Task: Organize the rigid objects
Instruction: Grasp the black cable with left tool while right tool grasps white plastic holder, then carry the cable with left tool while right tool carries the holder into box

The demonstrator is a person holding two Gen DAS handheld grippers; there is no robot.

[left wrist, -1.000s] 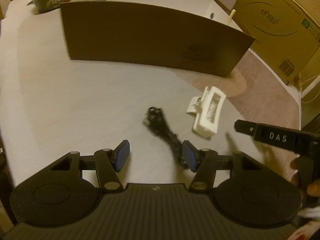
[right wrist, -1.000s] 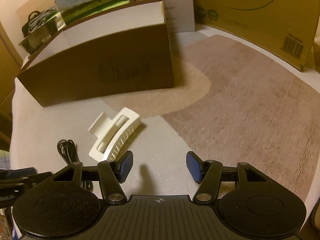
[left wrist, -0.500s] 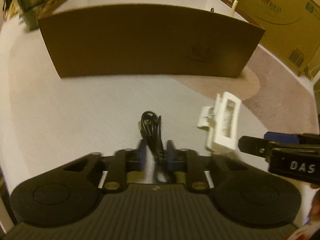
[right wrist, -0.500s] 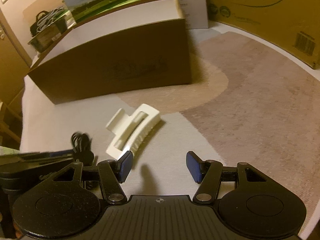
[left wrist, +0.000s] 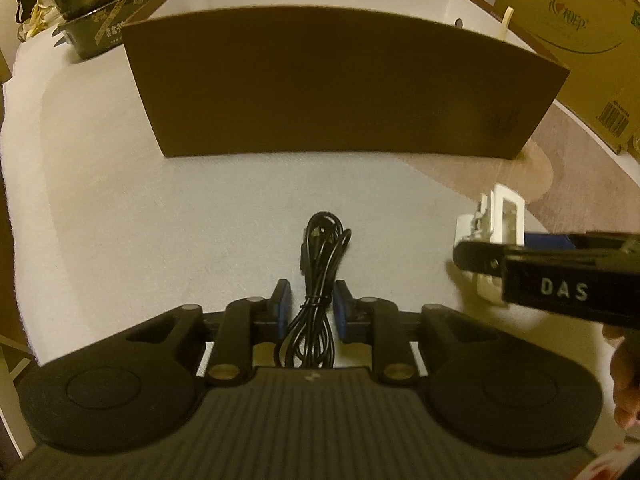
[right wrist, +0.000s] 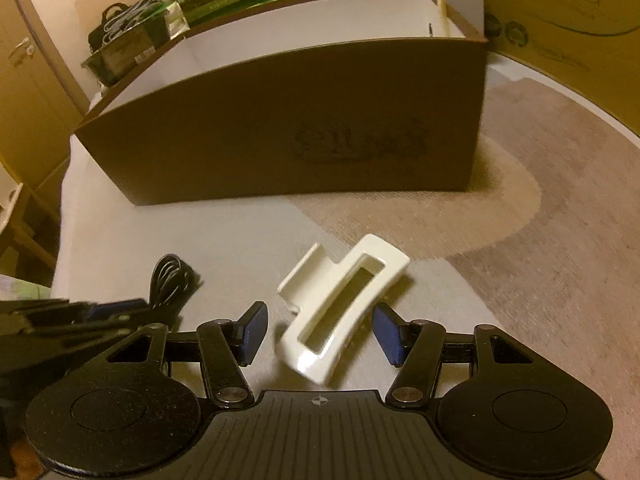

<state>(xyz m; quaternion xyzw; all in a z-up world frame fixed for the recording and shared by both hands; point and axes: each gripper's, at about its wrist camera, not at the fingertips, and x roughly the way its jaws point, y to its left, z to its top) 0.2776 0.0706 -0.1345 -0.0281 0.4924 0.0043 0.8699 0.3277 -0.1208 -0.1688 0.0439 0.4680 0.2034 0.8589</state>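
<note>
Left gripper (left wrist: pixel 309 306): low centre of the left wrist view, blue pads drawn in close on either side of the black cable bundle (left wrist: pixel 318 280). Whether they bite it or only flank it, I cannot tell; a sliver of gap seems to show on each side.
Right gripper (right wrist: pixel 320 334): low centre of the right wrist view, jaws spread wide, nothing held.
Cable: coiled, tied at the waist, lying on the pale mat (left wrist: pixel 140 220). The tie sits right between the left pads; the loop end and plugs reach up-frame toward the box.
White clip (right wrist: pixel 342 312): a slotted plastic piece, flat on the mat and slanted, its lower end between the right gripper's open pads and its upper end running up and right. It sits nearer the left pad than the right, touching neither.
Cardboard box (right wrist: pixel 280 152): open-topped, filling the upper middle of both views, well beyond both objects. Likely where things go.
Risk, cable: a soft bundle pinched at the tie could sag or slip out on the lift, and loose loops may snag the box wall.
Risk, clip: it lies askew to the jaws, so closing may catch it corner-first and spin it or skid it along the mat. Smooth plastic, poor grip.
Risk, crowding: the grippers work close side by side, the right one showing at the right edge of the left view; a hasty lift could knock them together.
</note>
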